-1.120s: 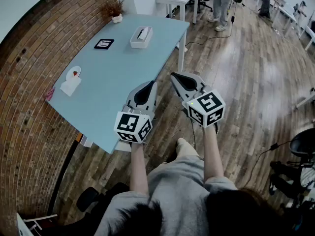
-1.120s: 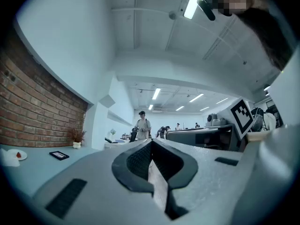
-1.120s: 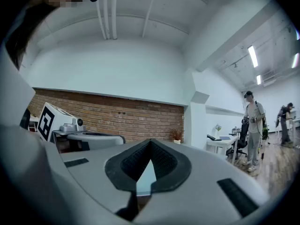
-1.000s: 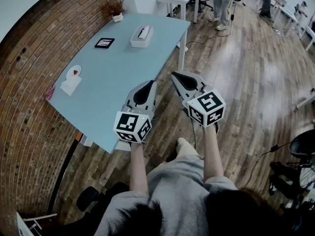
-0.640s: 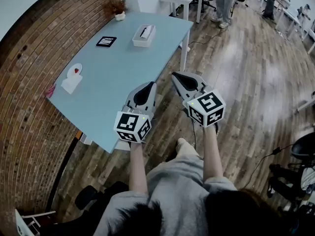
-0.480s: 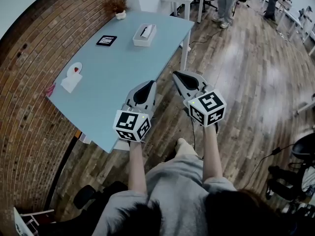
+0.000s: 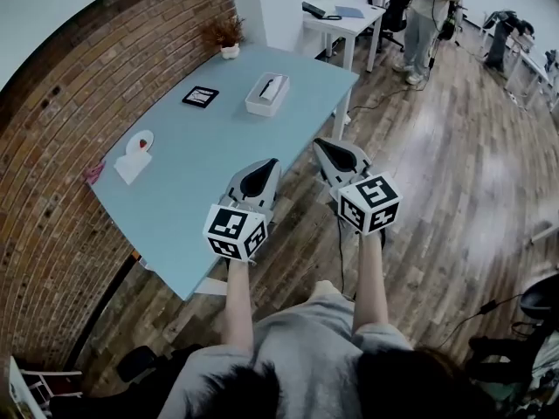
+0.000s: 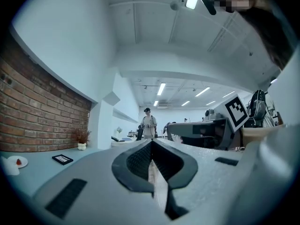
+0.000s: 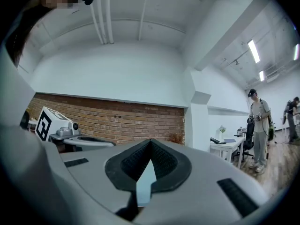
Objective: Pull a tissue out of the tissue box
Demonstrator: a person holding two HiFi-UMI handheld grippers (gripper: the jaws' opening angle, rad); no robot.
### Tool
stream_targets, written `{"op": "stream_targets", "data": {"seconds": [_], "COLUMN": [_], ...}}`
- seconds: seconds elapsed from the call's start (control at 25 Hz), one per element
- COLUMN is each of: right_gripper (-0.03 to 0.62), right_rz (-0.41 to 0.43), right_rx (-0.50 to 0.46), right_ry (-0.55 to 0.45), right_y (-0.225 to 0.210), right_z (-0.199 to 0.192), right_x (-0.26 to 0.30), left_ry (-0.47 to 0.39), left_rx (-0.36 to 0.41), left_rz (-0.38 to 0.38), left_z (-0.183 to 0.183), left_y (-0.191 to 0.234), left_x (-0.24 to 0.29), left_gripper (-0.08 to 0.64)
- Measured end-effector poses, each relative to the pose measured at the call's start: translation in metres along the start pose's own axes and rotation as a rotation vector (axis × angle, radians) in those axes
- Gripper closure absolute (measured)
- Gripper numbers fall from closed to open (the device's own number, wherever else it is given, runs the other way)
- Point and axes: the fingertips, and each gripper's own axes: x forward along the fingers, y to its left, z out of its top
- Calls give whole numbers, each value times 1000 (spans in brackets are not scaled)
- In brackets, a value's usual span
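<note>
The white tissue box (image 7: 267, 93) stands near the far end of the light-blue table (image 7: 192, 173), its dark slot facing up. Both grippers are held level side by side, well short of the box. My left gripper (image 7: 267, 161) hovers over the table's near right edge, jaws shut with nothing between them (image 8: 151, 143). My right gripper (image 7: 321, 142) is off the table, above the wooden floor, shut and empty too (image 9: 150, 141). Neither gripper view shows the box.
On the table are a black framed card (image 7: 200, 96), a potted plant (image 7: 229, 51), and a white plate (image 7: 140, 140) beside a napkin (image 7: 131, 168). A brick wall (image 7: 52, 147) runs along the left. A white desk (image 7: 342, 16) and a standing person (image 7: 428, 7) are beyond.
Both grippers moved forward together, staying shut. The table and tissue box now sit lower and nearer in the head view.
</note>
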Motion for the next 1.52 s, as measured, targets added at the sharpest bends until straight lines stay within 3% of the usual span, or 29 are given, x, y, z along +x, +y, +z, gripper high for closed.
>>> {"op": "stream_targets", "data": {"seconds": [0.2, 0.52, 0.92, 1.2, 1.52], "right_gripper": [594, 594, 594, 594, 594], "right_rz": [47, 139, 146, 167, 227], "right_rx": [-1, 1, 28, 58, 16], "right_ry": [18, 83, 100, 106, 159], "right_y": [-35, -63, -112, -133, -157], "right_z": [13, -14, -33, -50, -73], "right_x": [21, 33, 41, 80, 130], "left_ry": [0, 28, 74, 92, 91], "left_rx": [-32, -84, -100, -107, -151], "left_rz": [40, 111, 127, 159, 201], "left_z": [10, -14, -38, -55, -76], "left_y": [7, 9, 11, 41, 81], "left_x": [35, 75, 114, 134, 177], "left_gripper": [557, 557, 557, 557, 557]}}
